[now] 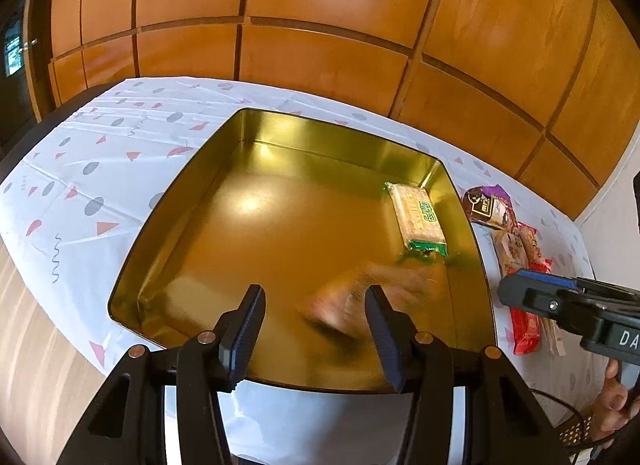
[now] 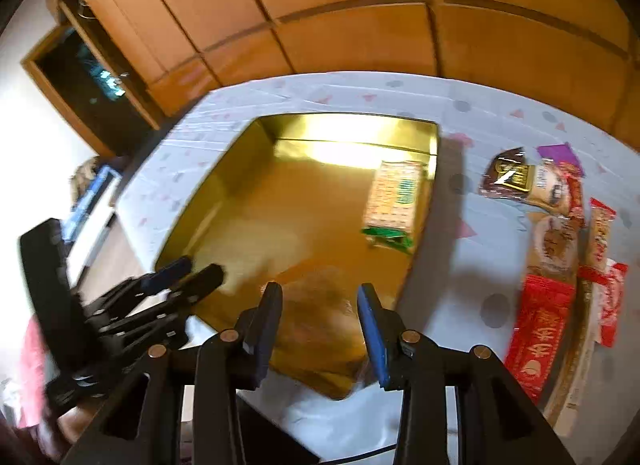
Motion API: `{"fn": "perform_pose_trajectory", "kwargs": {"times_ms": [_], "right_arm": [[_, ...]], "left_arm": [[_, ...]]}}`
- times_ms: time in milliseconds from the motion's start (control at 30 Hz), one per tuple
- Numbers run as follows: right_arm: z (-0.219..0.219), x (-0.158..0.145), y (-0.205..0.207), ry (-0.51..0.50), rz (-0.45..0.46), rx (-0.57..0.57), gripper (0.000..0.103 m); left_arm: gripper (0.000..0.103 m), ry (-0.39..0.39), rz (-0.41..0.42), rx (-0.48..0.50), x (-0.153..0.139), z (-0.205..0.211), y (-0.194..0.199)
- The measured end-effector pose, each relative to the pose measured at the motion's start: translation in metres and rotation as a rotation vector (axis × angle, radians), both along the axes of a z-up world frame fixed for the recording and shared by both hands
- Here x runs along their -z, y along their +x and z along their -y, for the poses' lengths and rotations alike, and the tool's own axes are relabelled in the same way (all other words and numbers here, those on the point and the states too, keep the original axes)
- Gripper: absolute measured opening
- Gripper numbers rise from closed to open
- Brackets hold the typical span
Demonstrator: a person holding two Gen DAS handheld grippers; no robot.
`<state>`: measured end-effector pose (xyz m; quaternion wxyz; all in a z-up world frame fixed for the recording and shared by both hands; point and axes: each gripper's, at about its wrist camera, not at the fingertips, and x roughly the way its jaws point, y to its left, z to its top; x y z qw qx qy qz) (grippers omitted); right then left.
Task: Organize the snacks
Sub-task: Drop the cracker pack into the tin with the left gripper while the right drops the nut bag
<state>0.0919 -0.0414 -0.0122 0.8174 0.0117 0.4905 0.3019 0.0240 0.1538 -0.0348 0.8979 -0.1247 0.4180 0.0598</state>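
An open gold tin (image 1: 280, 233) (image 2: 304, 201) sits on the patterned tablecloth. A green cracker packet (image 1: 418, 221) (image 2: 394, 197) lies inside it along the right wall. A tan packet (image 1: 356, 301) (image 2: 320, 305), smeared by motion, is in the tin's near right corner. My left gripper (image 1: 316, 291) (image 2: 196, 271) hovers open over the tin's near edge and holds nothing. My right gripper (image 2: 319, 289) (image 1: 516, 291) is just outside the tin's right wall, above the loose snacks. Its jaws are apart; the tan packet shows between them from above but is not gripped.
Loose snacks lie on the cloth right of the tin: a brown and purple packet (image 1: 486, 209) (image 2: 516, 181) and several red ones (image 1: 528, 329) (image 2: 540, 329). Wooden cabinet doors (image 1: 320, 25) stand behind the table. A hand (image 1: 616, 405) holds the right gripper.
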Motion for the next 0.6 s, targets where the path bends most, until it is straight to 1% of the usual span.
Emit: {"fn": "perform_pose_trajectory", "kwargs": {"times_ms": [100,167,233,267,333,533,600], "right_arm": [[0.009,0.0,-0.006,-0.022,0.014,0.011,0.04],[0.015,-0.003,-0.011,-0.044,0.052,0.026,0.04],[0.023,-0.005,-0.015,-0.069,0.086,0.045,0.044],[0.027,-0.005,-0.017,-0.084,0.102,0.057,0.047],[0.036,-0.008,-0.02,-0.102,0.124,0.075,0.049],[0.061,-0.009,-0.024,-0.139,0.16,0.137,0.057],[0.068,-0.009,-0.025,-0.148,0.17,0.154,0.061]], "left_arm": [[0.053,-0.003,-0.003,0.005,0.002,0.003,0.001],[0.053,0.002,0.001,0.015,0.001,0.007,0.001],[0.053,0.004,0.004,0.023,0.0,0.01,0.001],[0.053,0.005,0.006,0.029,-0.001,0.011,0.001],[0.053,0.017,0.007,0.038,-0.003,0.016,0.001],[0.053,0.051,0.009,0.066,-0.006,0.029,-0.001],[0.053,0.064,0.011,0.08,-0.007,0.034,-0.001]]}}
